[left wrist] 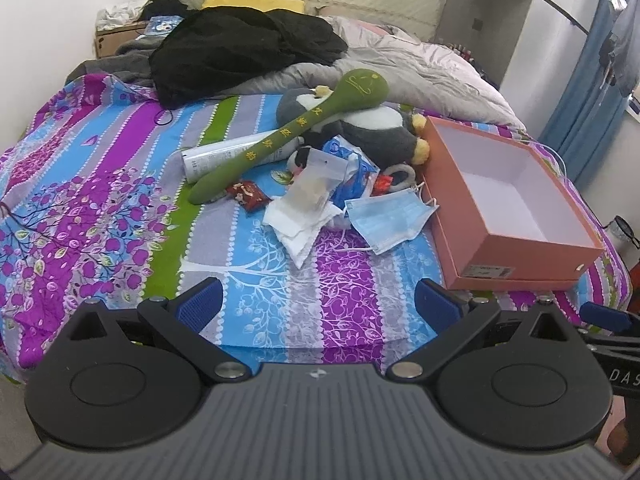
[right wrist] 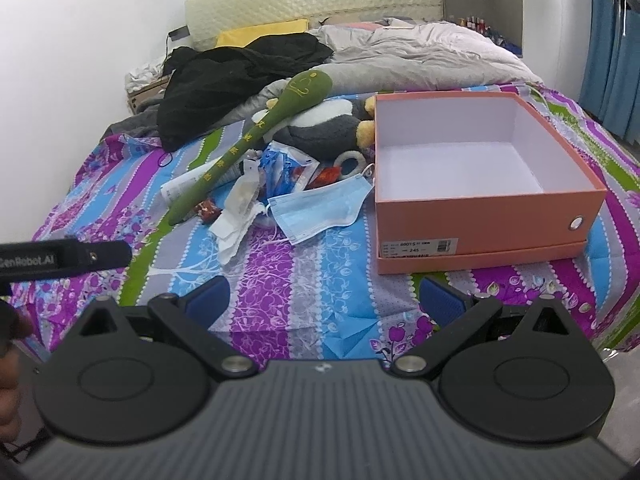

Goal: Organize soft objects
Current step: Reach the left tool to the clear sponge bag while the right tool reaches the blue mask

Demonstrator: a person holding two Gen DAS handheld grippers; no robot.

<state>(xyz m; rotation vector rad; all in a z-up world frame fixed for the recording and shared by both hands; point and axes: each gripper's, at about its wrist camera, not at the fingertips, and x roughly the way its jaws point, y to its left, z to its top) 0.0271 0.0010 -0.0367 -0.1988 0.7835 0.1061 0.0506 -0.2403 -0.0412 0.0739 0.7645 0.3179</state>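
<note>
Both of my grippers hang low over the near edge of the bed, and each has its jaws spread wide with nothing between them: the left gripper point(left wrist: 318, 302) over the patterned bedsheet point(left wrist: 120, 208), the right gripper point(right wrist: 324, 300) just short of the orange box point(right wrist: 480, 216). That box sits open on the right side of the bed, its white inside bare. To its left lies the heap of things I am meant to sort. A blue face mask point(left wrist: 386, 216) lies closest to the box, almost touching its near corner, with crumpled white tissue point(left wrist: 298, 220) beside it and a clear plastic packet point(left wrist: 316, 178) on top of the tissue. Behind those I see a blue-and-white wrapper point(left wrist: 352, 160) and a small red packet point(left wrist: 248, 194). A long green plush stick point(left wrist: 288, 136) (yellow characters run down its handle) leans across a white tube point(left wrist: 224, 156) and over a grey-and-white penguin plush point(left wrist: 372, 128), which lies on its side against the far corner of the box. Farther back, a black garment point(left wrist: 240, 48) is bunched against a pale grey duvet point(left wrist: 420, 68).
</note>
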